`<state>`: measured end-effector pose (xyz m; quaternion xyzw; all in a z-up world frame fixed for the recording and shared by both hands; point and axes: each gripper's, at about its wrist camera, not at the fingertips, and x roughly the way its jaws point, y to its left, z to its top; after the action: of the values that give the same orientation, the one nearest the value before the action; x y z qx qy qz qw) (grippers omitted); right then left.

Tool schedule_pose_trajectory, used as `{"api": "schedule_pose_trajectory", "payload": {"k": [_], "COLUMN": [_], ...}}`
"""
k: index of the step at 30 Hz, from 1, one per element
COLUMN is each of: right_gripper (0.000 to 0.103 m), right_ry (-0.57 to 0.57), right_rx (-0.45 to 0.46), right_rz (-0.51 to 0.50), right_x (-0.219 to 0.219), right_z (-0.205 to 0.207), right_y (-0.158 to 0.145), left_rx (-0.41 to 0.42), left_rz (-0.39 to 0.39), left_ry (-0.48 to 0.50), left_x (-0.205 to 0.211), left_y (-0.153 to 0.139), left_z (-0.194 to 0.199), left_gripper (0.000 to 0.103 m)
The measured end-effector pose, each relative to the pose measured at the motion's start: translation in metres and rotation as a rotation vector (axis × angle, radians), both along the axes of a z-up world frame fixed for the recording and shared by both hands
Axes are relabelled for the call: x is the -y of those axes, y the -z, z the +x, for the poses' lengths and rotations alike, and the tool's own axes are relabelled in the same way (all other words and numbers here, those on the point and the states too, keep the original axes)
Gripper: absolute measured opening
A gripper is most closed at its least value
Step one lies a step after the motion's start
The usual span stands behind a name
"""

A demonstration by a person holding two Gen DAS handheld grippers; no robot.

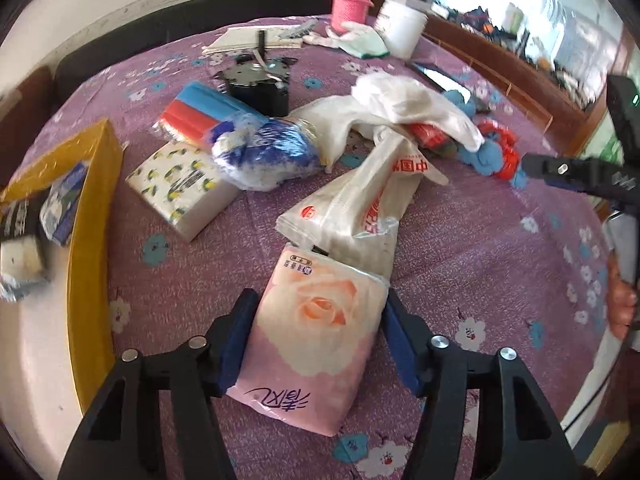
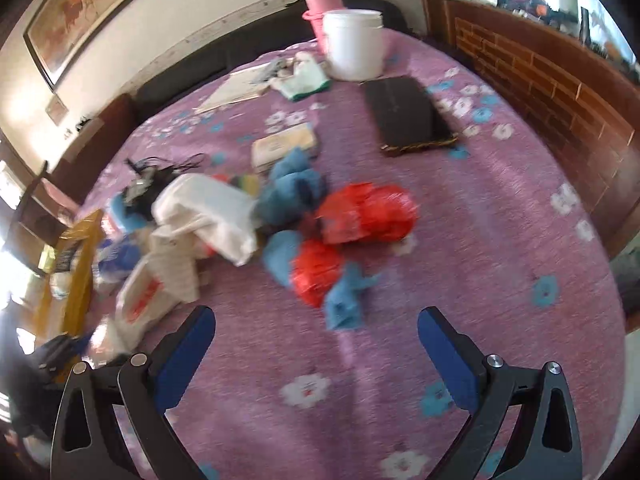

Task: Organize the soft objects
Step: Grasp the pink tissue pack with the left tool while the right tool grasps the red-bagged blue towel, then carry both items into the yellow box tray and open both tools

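Note:
My left gripper (image 1: 318, 300) is shut on a pink tissue pack with a rose print (image 1: 316, 332), held over the purple flowered cloth. Beyond it lie a white and red plastic bag (image 1: 360, 200), a lemon-print tissue pack (image 1: 180, 188), a blue and white bag (image 1: 268, 152) and a red and blue sponge pack (image 1: 200, 116). My right gripper (image 2: 316, 320) is open and empty above the cloth. Ahead of it lie red plastic bags (image 2: 360, 216) and blue cloths (image 2: 340, 300). The right gripper also shows in the left wrist view (image 1: 576, 172).
A yellow box (image 1: 92, 248) at the left holds several packs. A white bucket (image 2: 352, 44), a pink container (image 2: 320, 16) and a dark flat case (image 2: 408, 116) stand at the back. A black device (image 1: 260, 84) and papers lie behind the pile.

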<state>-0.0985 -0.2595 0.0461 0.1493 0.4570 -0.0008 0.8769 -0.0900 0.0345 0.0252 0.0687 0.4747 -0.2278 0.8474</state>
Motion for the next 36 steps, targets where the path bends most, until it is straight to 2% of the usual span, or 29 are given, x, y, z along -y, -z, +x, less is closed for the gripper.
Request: {"api": "schedule_pose_trajectory", "payload": {"k": [4, 8, 10, 11, 12, 14, 22, 27, 31, 36], "right_gripper": [0.102, 0.099, 0.089, 0.074, 0.052, 0.047, 0.044, 0.044, 0.044, 0.044], "right_ry": [-0.054, -0.088, -0.096, -0.100, -0.103, -0.096, -0.136, -0.206, -0.303, -0.443], "right_rx": [0.003, -0.040, -0.058, -0.065, -0.074, -0.068, -0.013, 0.053, 0.081, 0.062], "right_rz": [-0.175, -0.257, -0.256, -0.251, -0.241, -0.228, -0.144, -0.077, -0.031, 0.025], "right_x": [-0.016, -0.027, -0.029, -0.031, -0.032, -0.033, -0.044, -0.067, -0.108, -0.177], "right_z": [0.019, 0.038, 0.045, 0.046, 0.046, 0.041, -0.001, -0.020, -0.016, 0.000], "right_y": [-0.001, 0.009, 0.015, 0.018, 0.020, 0.019, -0.005, -0.033, -0.047, -0.049], "left_rx": [-0.015, -0.023, -0.028, -0.032, -0.036, -0.036, -0.025, -0.002, 0.003, -0.020], "left_rz": [-0.063, -0.113, -0.141, -0.158, -0.176, -0.200, -0.296, -0.300, -0.268, -0.242], "left_ry": [-0.021, -0.043, -0.059, -0.067, -0.077, -0.091, -0.158, -0.246, -0.355, -0.459], "left_x": [-0.011, -0.021, -0.027, -0.031, -0.035, -0.039, -0.080, -0.129, -0.180, -0.232], "left_y": [-0.005, -0.013, -0.016, -0.017, -0.019, -0.022, -0.042, -0.055, -0.059, -0.057], "left_z": [-0.003, -0.006, -0.007, -0.009, -0.011, -0.014, -0.030, -0.029, -0.016, 0.014], "left_gripper": [0.059, 0.059, 0.059, 0.059, 0.059, 0.059, 0.059, 0.059, 0.059, 0.059]}}
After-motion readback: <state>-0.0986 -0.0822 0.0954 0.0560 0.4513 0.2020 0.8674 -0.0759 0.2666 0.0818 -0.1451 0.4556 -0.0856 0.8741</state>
